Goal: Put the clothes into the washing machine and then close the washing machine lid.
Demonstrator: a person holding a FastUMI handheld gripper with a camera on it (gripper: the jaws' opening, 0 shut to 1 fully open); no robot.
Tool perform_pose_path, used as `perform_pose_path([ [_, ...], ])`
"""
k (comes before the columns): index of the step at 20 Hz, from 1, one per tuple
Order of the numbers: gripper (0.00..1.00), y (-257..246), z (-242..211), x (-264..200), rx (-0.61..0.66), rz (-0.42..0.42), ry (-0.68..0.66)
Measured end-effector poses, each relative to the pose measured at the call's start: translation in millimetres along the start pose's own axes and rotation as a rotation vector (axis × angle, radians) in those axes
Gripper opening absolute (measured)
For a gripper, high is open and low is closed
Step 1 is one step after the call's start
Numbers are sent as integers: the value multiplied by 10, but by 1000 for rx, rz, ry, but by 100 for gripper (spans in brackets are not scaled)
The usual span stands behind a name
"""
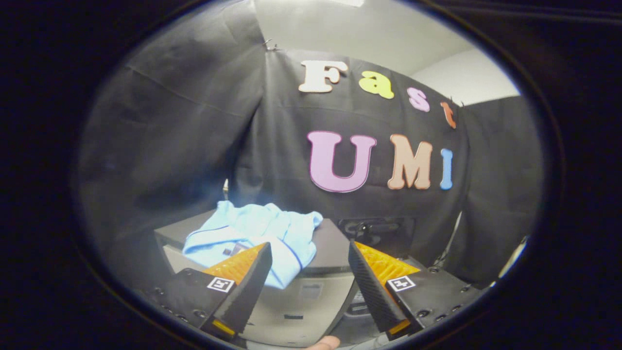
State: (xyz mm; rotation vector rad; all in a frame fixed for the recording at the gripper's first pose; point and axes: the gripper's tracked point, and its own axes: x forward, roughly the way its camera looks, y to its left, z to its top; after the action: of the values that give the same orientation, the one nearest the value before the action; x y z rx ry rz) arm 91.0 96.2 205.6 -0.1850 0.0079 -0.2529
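Claw (308,253) spread wide with nothing between its fingers, poised above the front of the washing machine (311,301). Just beyond the fingertips, the pale blue clothes (257,233) lie heaped on the machine's dark top. A shallow pinch could catch one loose fold, and the bundle might slide off.

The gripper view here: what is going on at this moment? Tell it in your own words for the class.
A person holds a hand-held gripper, its fingers open and holding nothing. Just beyond the fingers, a light blue garment lies crumpled on the dark top of the washing machine, one edge hanging down over the front. The fingers are apart from the cloth, so it has not been picked up. Whether the lid is open or closed cannot be told from here.
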Motion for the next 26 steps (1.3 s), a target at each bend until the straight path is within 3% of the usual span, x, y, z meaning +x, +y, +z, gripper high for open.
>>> perform_pose_path([
  [3,98,286,191,410,12,9,22],
  [7,97,752,250,962,89,109,110],
  [10,97,1013,138,1257,62,167,229],
  [13,97,1036,-50,1525,40,132,339],
  [15,97,1202,-183,1682,28,169,397],
  [18,97,1305,-583,1736,32,188,525],
  [21,96,1332,-570,1782,93,198,523],
  [26,95,1310,-553,1773,68,198,507],
])
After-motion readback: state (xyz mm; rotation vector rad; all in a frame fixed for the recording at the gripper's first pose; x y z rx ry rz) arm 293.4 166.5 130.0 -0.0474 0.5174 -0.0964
